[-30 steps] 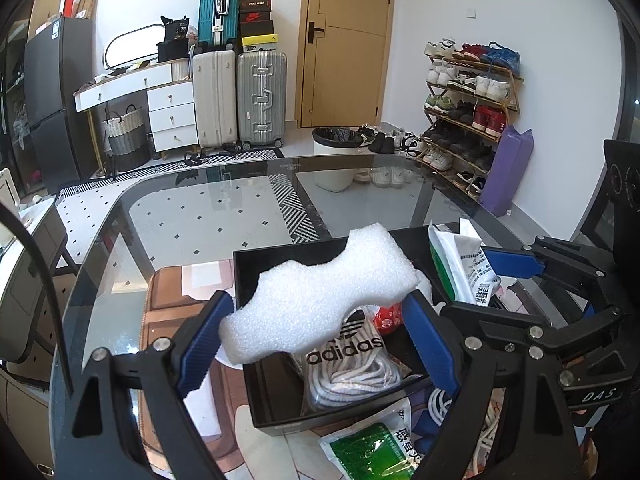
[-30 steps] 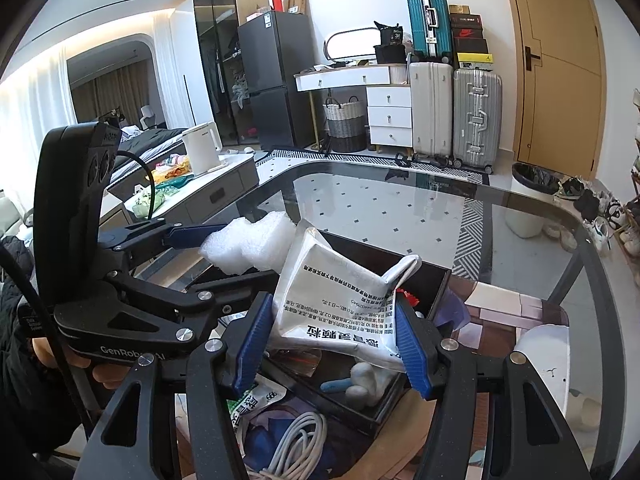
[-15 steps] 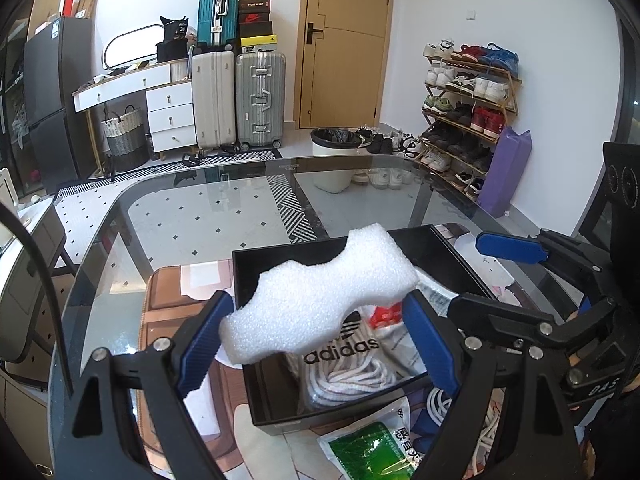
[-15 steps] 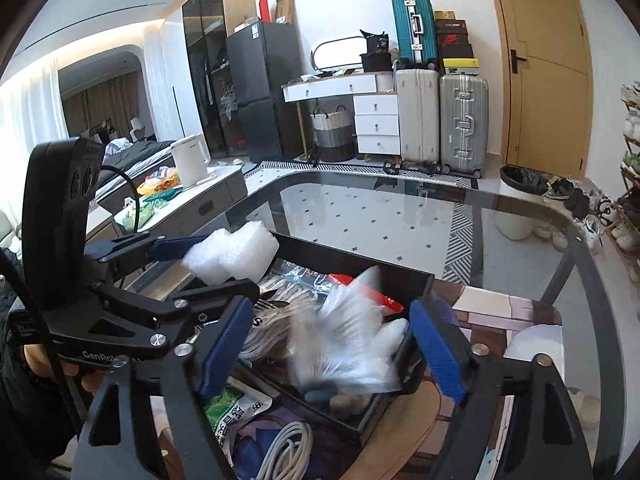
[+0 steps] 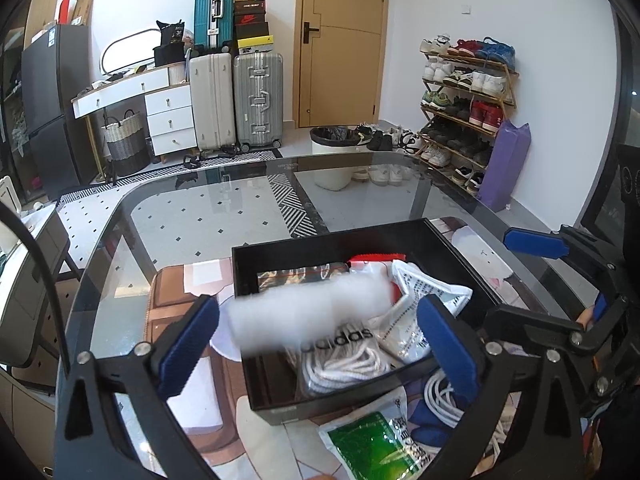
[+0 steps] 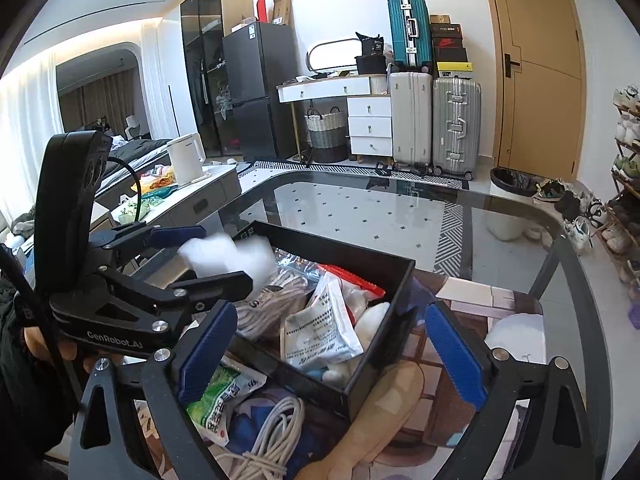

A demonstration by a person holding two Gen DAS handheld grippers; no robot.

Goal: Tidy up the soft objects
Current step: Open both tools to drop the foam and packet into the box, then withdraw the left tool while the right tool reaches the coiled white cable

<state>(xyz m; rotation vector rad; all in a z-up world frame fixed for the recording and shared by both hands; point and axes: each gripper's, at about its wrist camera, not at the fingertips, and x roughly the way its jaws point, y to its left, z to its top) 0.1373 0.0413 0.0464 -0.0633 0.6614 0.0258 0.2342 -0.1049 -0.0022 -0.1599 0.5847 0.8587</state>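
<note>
- Left gripper (image 5: 318,338) stood wide; jaws had just been opening. White foam (image 5: 308,314) lay between the pads, blurred, clear of the right pad; contact with the left pad could not be told.
- In the right wrist view the foam (image 6: 228,256) showed just ahead of the left gripper's (image 6: 200,256) fingers, over the near-left corner of the black box (image 6: 376,364).
- Right gripper (image 6: 334,350) also stood wide, jaws just opened, nothing gripped. The white printed pouch (image 6: 320,332) lay in the box between and below its pads (not touching either).
- Box sat on a patterned mat (image 6: 480,312) on the glass table (image 6: 360,208).
- Inside the box: a bagged white rope (image 5: 344,360) with black lettering, the pouch (image 5: 424,300), a red-edged packet (image 5: 376,258), a foil packet (image 5: 296,276).
- Outside, near the front wall: a green packet (image 5: 368,444) and a loose cord (image 6: 272,432).
- Hard to make out: foam outline smeared; lower box contents hidden under the pouch and rope; green packet cut off by the frame edge.
- A hand (image 6: 60,356) showed partly behind the left gripper's body.
</note>
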